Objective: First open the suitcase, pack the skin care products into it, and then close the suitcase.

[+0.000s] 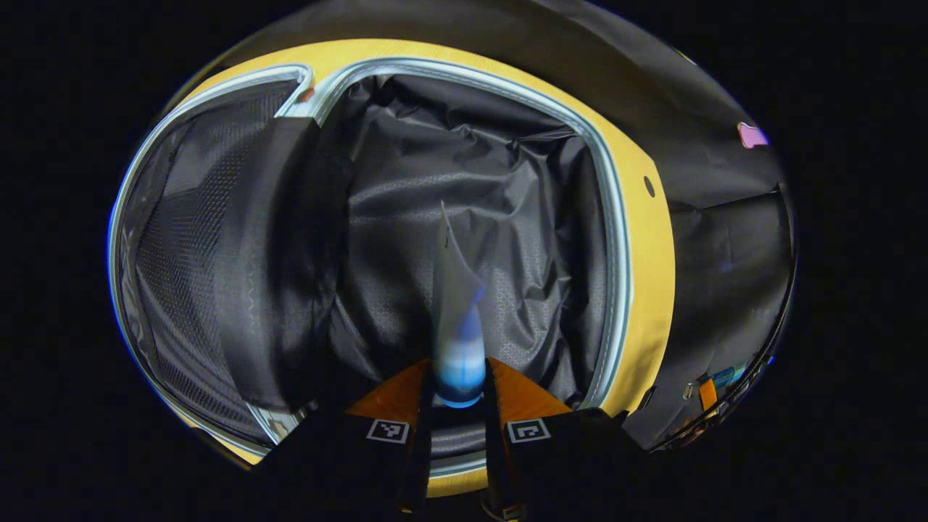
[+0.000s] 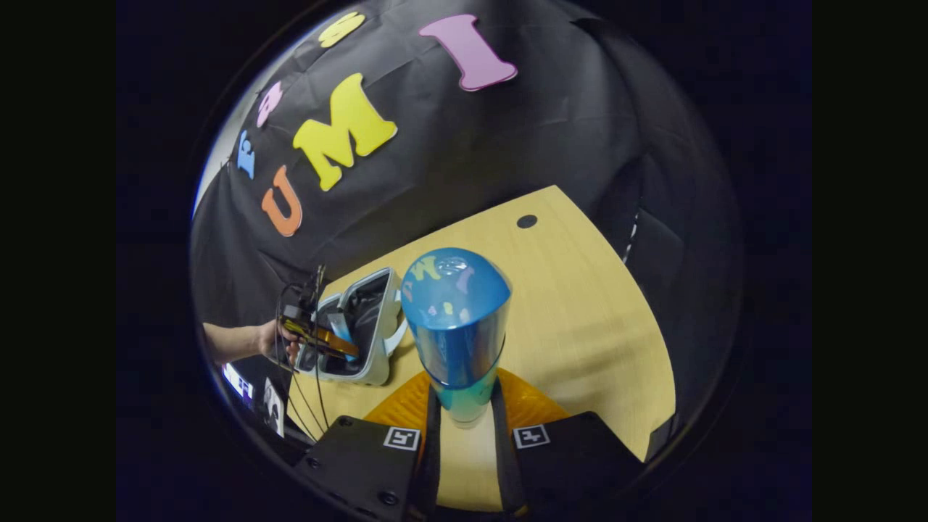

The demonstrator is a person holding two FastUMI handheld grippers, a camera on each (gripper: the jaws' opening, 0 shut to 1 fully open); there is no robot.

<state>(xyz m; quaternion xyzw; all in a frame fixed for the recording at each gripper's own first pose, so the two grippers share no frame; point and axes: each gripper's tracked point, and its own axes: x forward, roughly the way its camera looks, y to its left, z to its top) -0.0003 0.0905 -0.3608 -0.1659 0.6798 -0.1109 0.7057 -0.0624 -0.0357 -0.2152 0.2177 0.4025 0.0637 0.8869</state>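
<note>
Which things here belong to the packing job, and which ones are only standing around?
Belongs to the job:
- open suitcase, lined in dark fabric
- tube, held by the left gripper over the suitcase
- blue bottle, held by the right gripper

Only around:
- wooden table
- cables behind the left gripper

Light wood counter [image 2: 580, 312] with a small dark round hole [image 2: 527, 221] near its far edge; black cloth wall [image 2: 551, 130] behind it.

Right gripper [image 2: 464, 424]: black body, orange wedge plates, square black-and-white markers, screws; left gripper [image 2: 319, 337] trails thin black cables.
</note>
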